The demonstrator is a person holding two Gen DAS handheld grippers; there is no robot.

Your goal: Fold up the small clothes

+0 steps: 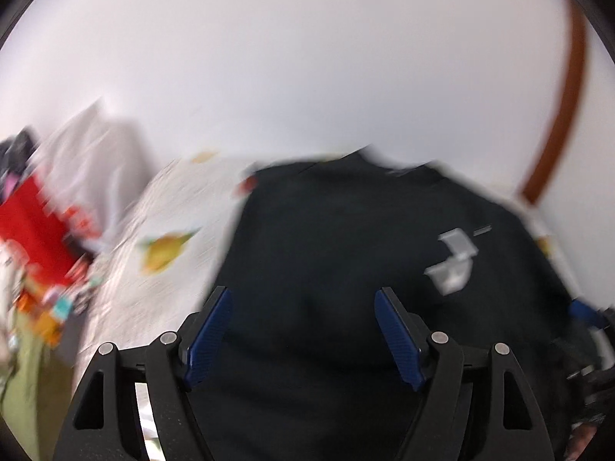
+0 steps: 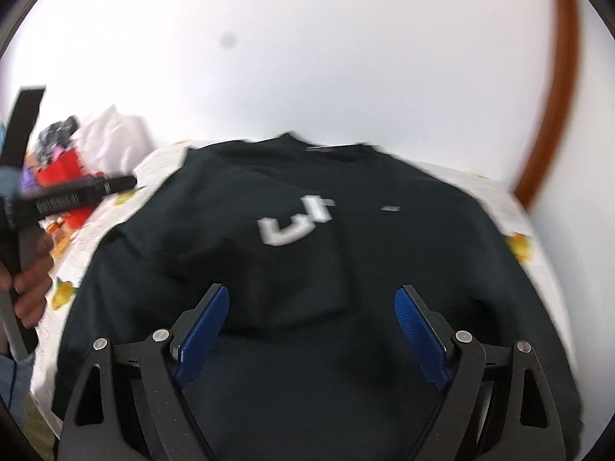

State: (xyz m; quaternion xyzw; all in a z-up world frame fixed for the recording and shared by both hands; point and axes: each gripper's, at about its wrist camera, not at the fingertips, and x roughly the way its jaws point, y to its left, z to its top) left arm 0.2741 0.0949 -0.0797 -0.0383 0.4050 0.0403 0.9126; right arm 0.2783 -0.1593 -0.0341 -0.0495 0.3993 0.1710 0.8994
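Black shirt spread on the desk under both tongs

The black shirt (image 2: 384, 269) lies flat on the fruit-print desk (image 1: 173, 207); left tongs (image 1: 303, 296) and right tongs (image 2: 312, 294) hover above its near part, both wide, holding nothing.

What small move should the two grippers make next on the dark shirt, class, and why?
Probably lower the left gripper and right gripper onto the near part of the black shirt and pinch it. Both are open and empty above it, and the shirt lies spread on the patterned cloth, a flap already turned over.
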